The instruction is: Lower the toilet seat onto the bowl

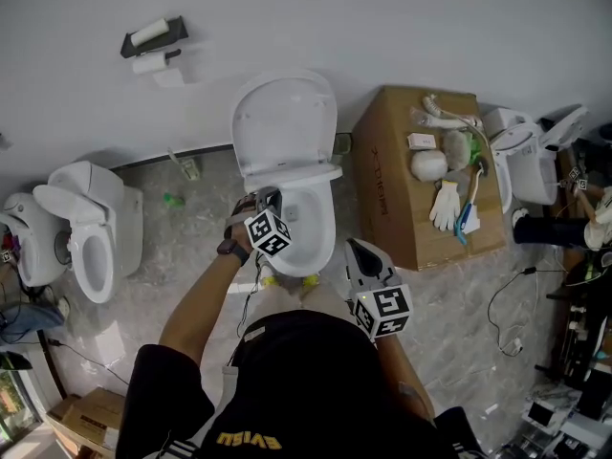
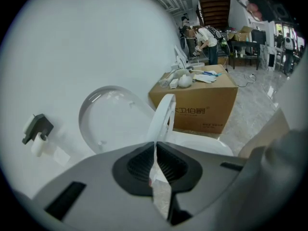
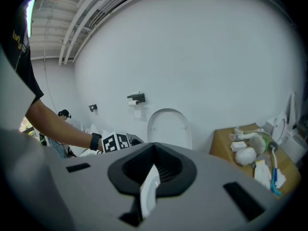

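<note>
A person stands over a white toilet with the left arm stretched forward and down. The left hand is wrapped round the left gripper, which slants toward the bowl. Its jaws are pinched almost together on the thin edge of the toilet seat — the white rim runs up and away from between them. The right gripper is held nearer the body, off to the bowl's right, and points gently downward. Its jaws are closed with nothing in their grip. The seat stands steeply tilted, lifted off the bowl and leaning clear of the upright lid behind it — the lid stands before the white wall. Farther right, a cardboard box carries a pair of white gloves.
</note>
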Tool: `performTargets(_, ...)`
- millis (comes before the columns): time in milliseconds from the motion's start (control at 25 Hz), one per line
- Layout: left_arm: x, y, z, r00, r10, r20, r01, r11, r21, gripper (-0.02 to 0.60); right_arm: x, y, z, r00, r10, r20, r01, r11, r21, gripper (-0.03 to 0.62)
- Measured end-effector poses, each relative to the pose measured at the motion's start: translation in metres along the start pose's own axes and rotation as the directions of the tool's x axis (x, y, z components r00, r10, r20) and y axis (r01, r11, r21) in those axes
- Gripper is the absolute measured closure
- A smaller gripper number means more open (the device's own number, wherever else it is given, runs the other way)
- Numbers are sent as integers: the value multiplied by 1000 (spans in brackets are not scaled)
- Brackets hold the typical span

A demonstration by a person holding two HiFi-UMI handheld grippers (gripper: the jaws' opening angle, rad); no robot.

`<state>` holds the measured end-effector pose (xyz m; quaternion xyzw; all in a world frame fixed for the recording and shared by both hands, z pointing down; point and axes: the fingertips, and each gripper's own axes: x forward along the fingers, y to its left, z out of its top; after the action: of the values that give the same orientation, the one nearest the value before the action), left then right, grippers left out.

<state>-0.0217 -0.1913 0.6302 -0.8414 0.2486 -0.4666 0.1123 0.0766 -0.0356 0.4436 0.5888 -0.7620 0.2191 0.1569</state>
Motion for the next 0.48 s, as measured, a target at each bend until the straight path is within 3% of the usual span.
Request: performTargets(480,-6,-18,-5,999,-35,-7,35,998,-53,554,0,0,-3,1000,7,0,-7,1000,9,600)
